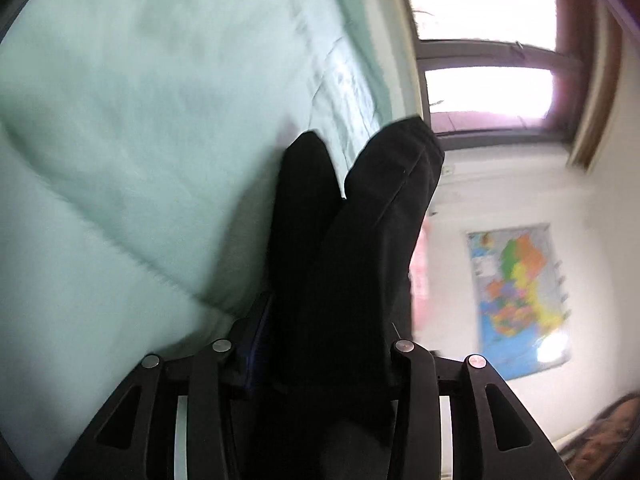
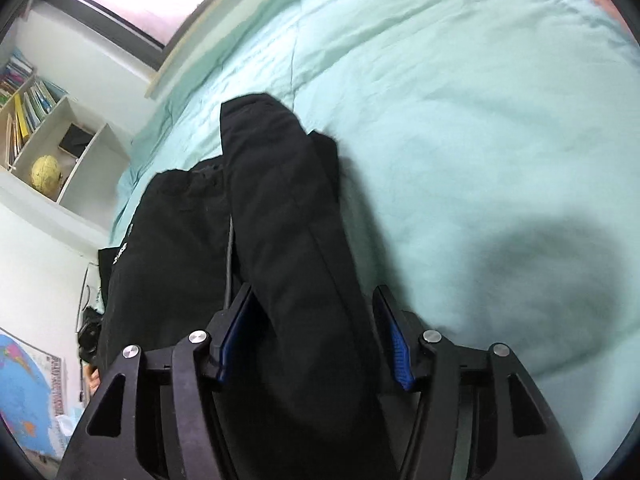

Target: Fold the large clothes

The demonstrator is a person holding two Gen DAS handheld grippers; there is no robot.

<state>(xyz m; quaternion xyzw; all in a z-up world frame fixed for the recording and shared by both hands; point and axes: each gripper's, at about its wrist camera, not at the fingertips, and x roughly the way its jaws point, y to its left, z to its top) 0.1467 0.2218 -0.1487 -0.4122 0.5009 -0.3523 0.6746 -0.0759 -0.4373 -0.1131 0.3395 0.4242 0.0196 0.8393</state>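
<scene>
Two grippers: left gripper [image 1: 320, 344] and right gripper [image 2: 316, 336], above mint-green bed sheet [image 2: 460, 120].
Right jaws: stood apart, black fabric trousers [image 2: 288, 220] lying loosely between.
Left jaws: grip on trousers unclear.

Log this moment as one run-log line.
black trousers on green bedsheet | right gripper open around fabric | left gripper grip unclear

The right gripper [image 2: 312, 332] points steeply downward, its blue-padded fingers [image 2: 398, 354] standing apart at nine and three o'clock. The left gripper [image 1: 320, 344] tilts gently downward, rolled sideways; its fingers are mostly hidden.
</scene>
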